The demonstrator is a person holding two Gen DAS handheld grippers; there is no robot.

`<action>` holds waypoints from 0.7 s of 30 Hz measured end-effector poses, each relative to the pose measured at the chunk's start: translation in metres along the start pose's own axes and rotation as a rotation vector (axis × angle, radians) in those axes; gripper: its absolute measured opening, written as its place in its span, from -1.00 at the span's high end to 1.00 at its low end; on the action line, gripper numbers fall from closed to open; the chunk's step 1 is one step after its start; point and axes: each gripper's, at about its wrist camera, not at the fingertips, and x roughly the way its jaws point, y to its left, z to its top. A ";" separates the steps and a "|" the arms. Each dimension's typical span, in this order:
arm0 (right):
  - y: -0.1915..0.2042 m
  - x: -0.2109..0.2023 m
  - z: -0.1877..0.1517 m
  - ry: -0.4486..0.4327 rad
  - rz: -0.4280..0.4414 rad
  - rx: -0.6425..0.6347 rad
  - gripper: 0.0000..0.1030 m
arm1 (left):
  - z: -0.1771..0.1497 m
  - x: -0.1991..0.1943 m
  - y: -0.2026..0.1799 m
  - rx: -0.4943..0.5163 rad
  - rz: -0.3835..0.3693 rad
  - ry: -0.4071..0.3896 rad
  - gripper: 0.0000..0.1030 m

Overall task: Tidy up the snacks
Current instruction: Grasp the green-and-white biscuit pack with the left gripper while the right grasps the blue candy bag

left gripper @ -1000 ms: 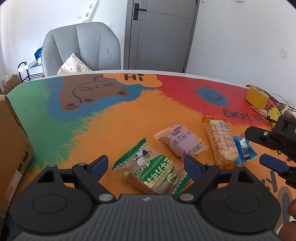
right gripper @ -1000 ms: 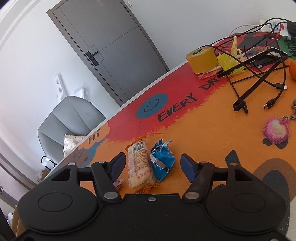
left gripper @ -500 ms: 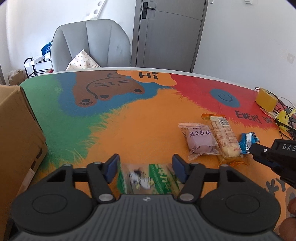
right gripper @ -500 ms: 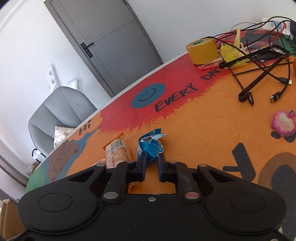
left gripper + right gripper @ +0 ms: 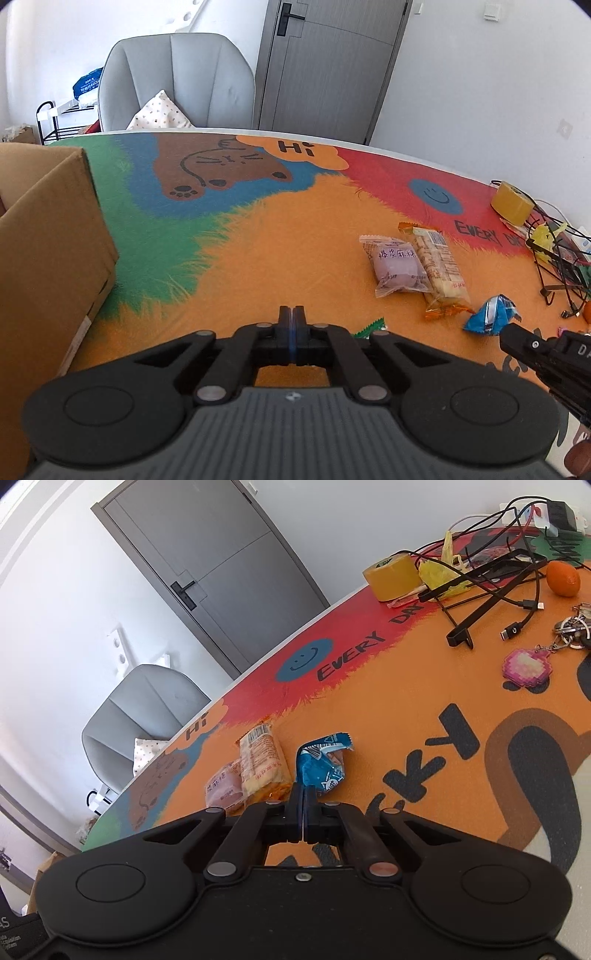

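Two claws, both pinched tight. Cardboard box (image 5: 48, 258) sits left of the left claw (image 5: 291, 321) on the worktop (image 5: 277, 251). Left claw grips a green snack pack (image 5: 369, 328), only a corner peeking out just to its right. Right claw (image 5: 303, 801) is clamped on the blue wrapper (image 5: 321, 764), with the purple bun pack (image 5: 223, 788) and orange cracker pack (image 5: 262, 764) just to its left.

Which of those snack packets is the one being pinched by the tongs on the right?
The blue packet: the right tongs are shut on its lower edge. The purple packet and the long orange-ended one lie untouched on the table beside it.
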 end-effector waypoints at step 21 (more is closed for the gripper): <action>-0.022 -0.029 -0.015 -0.020 0.031 0.039 0.98 | -0.012 -0.004 -0.038 0.077 -0.066 0.010 -0.36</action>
